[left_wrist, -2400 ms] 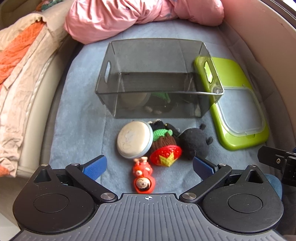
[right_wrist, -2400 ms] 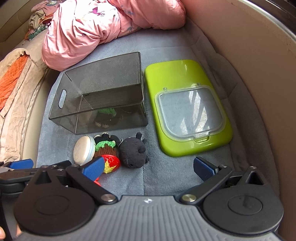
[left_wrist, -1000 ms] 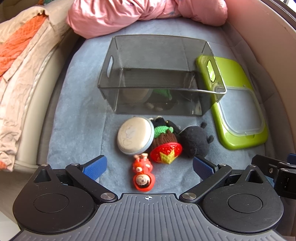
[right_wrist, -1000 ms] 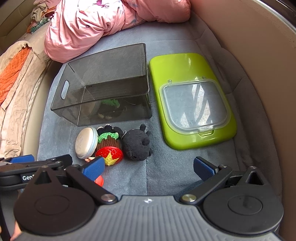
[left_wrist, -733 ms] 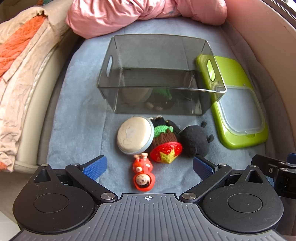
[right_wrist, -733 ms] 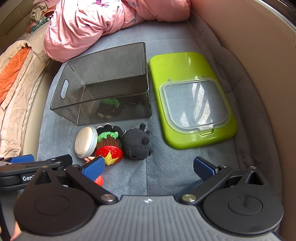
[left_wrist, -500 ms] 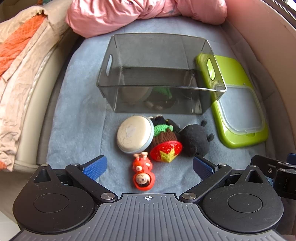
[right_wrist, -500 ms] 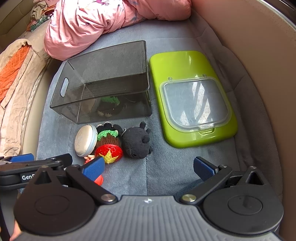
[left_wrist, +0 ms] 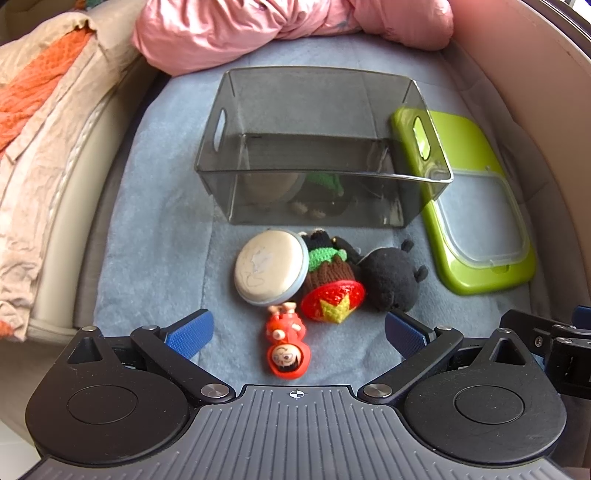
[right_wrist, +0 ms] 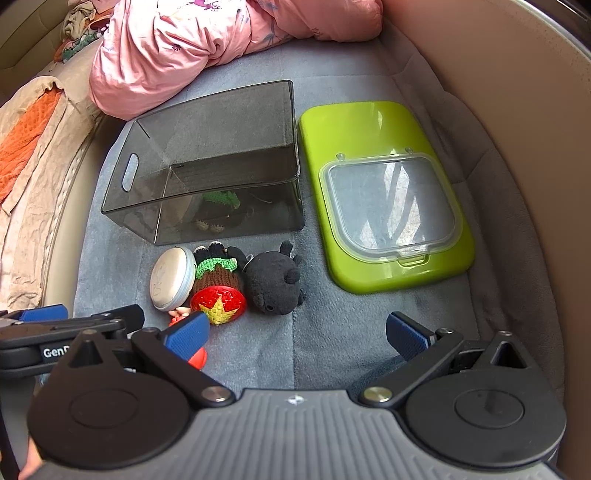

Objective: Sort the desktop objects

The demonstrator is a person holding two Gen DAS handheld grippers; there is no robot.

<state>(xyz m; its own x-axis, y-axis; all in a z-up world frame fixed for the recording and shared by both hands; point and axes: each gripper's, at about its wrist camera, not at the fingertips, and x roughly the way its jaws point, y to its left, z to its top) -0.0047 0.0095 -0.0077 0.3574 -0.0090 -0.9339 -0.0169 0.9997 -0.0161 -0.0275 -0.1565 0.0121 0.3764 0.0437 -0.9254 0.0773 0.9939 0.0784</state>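
A smoky transparent bin (left_wrist: 317, 147) (right_wrist: 207, 162) stands empty on the grey mat. In front of it lie a round white case (left_wrist: 269, 267) (right_wrist: 171, 278), a crocheted doll with a red star hat (left_wrist: 330, 286) (right_wrist: 218, 284), a black plush (left_wrist: 391, 278) (right_wrist: 273, 278) and a small red figure (left_wrist: 286, 345) (right_wrist: 197, 356). My left gripper (left_wrist: 295, 334) is open, its fingers on either side of the red figure. My right gripper (right_wrist: 295, 334) is open and empty above bare mat, right of the toys.
A green lid with a clear window (left_wrist: 476, 206) (right_wrist: 388, 199) lies right of the bin. A pink quilt (left_wrist: 280, 26) (right_wrist: 207, 37) lies behind. Beige and orange cloths (left_wrist: 40, 122) pile at the left. A curved beige wall (right_wrist: 517, 110) bounds the right.
Both grippers have eased slightly forward toward the toys. Both stay open and no object has moved.
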